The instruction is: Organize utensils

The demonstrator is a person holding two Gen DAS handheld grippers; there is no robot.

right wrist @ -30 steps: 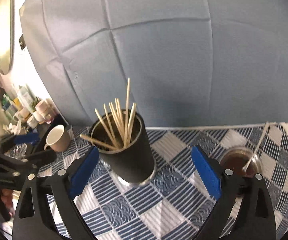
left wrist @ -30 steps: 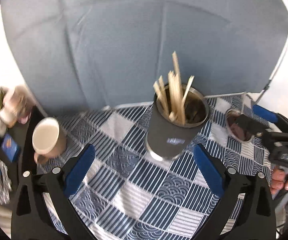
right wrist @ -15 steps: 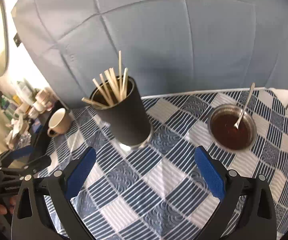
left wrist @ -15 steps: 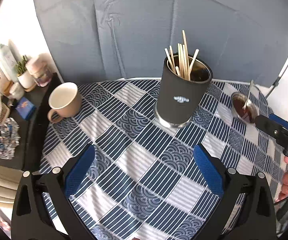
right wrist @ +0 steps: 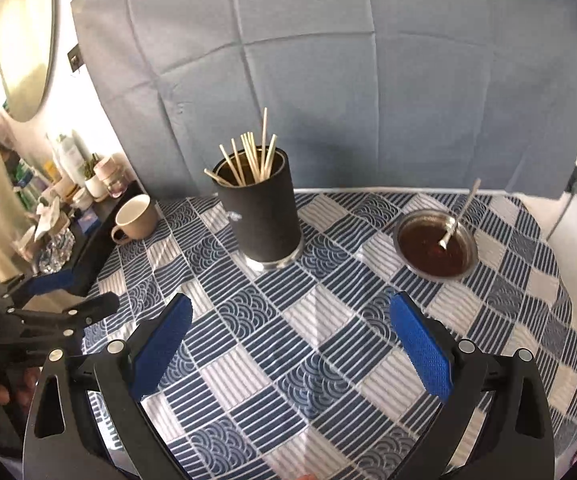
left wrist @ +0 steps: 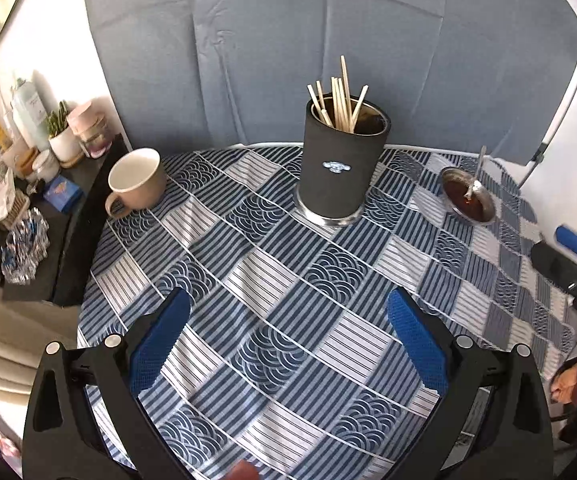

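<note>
1. A round desk covered in a blue-and-white patchwork cloth (left wrist: pixel 288 280) of striped and wave-patterned squares fills both views, with a grey-blue fabric backdrop (right wrist: pixel 328 80) behind it.
2. A tall black cylindrical holder with a metal base (left wrist: pixel 338 172) stands upright near the far middle of the desk. A bundle of pale wooden chopsticks (left wrist: pixel 340 100) sticks up out of it, leaning in different directions.
3. To the holder's right, well apart, sits a small round metal bowl of dark brown sauce (right wrist: pixel 434 244) with a metal spoon (right wrist: pixel 458 216) resting in it, handle tilted up and away.
4. To the holder's left, near the desk edge, stands a beige ceramic mug (left wrist: pixel 136 180), its handle towards the camera.
5. The left gripper (left wrist: pixel 288 344) hovers above the near side of the desk, blue-padded fingers spread wide, grasping nothing.
6. The right gripper (right wrist: pixel 288 344) hovers likewise, fingers released and empty.
</note>
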